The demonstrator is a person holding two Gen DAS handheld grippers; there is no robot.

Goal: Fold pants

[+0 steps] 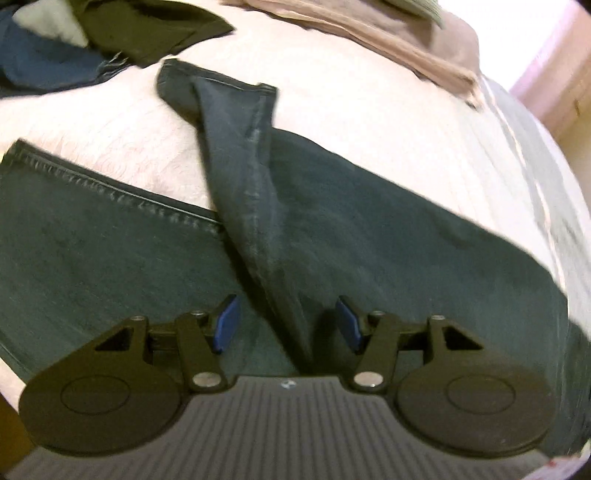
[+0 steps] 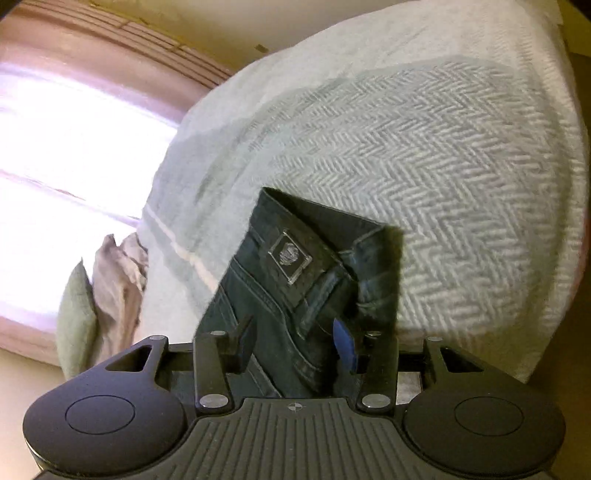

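Two fisheye views, each looking forward along a gripper's two fingers. The left wrist camera sits close above the dark pants (image 1: 332,229) spread on the bed (image 1: 351,110), facing toward 12 o'clock, where a heap of other clothes (image 1: 110,33) lies. The right wrist camera sits very close behind the waistband, facing across the herringbone blanket (image 2: 424,155), a bright window (image 2: 74,147) at 9 o'clock. Both views share the pants and bed.
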